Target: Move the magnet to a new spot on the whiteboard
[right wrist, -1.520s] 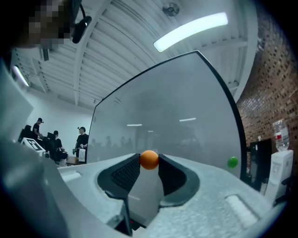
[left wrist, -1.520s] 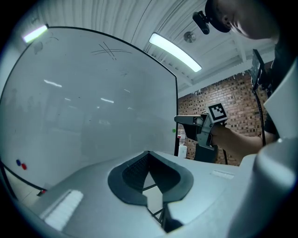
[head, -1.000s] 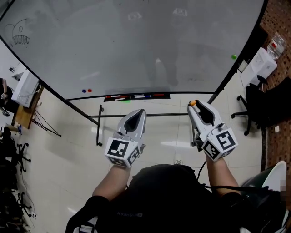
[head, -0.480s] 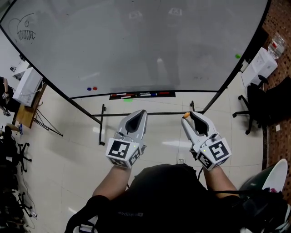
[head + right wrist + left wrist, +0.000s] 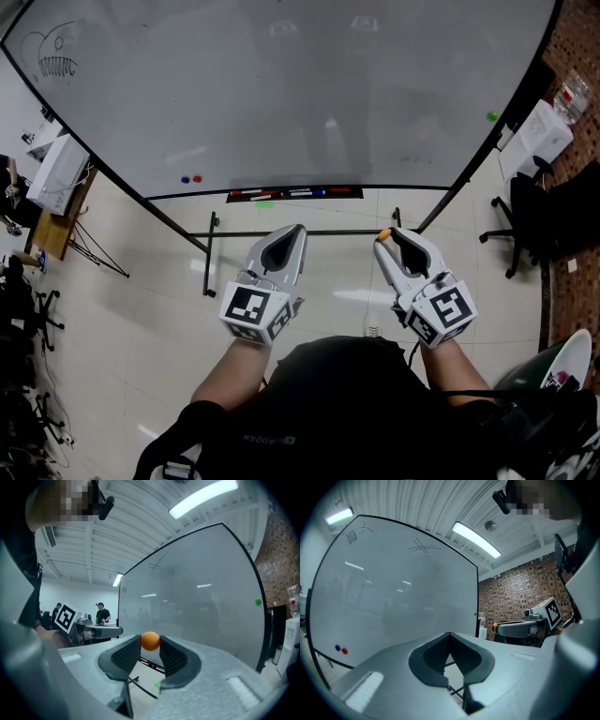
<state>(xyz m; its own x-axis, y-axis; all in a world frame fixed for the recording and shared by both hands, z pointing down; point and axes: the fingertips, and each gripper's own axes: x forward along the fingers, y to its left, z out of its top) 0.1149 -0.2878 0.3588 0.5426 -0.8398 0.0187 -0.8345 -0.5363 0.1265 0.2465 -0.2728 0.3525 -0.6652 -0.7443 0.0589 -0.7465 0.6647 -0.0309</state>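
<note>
The small round orange magnet [image 5: 150,641] sits pinched at the very tips of the right tongs [image 5: 385,238], which are grasping it between their dark ribbed pads. Holding it right at the tips looks deliberate, since it leaves the magnet's face free to meet the board. Ahead of the tongs, well apart from them, stands the large white whiteboard [image 5: 281,94] on its black floor stand. The magnet is not on the board at all but carried in the air in front of it, so the placing step is not yet done.

The left tongs [image 5: 297,230] are beside the right ones and level with them, clenched on nothing, apparently just kept out of the way.

Beyond the right tongs and far to their right, a small green magnet [image 5: 491,116] clings near the board's edge. Ahead and to the left of the left tongs are a blue magnet [image 5: 185,179] and a red magnet [image 5: 196,178]. The black marker tray [image 5: 295,194] runs along the board's bottom edge, nearest both tongs.
</note>
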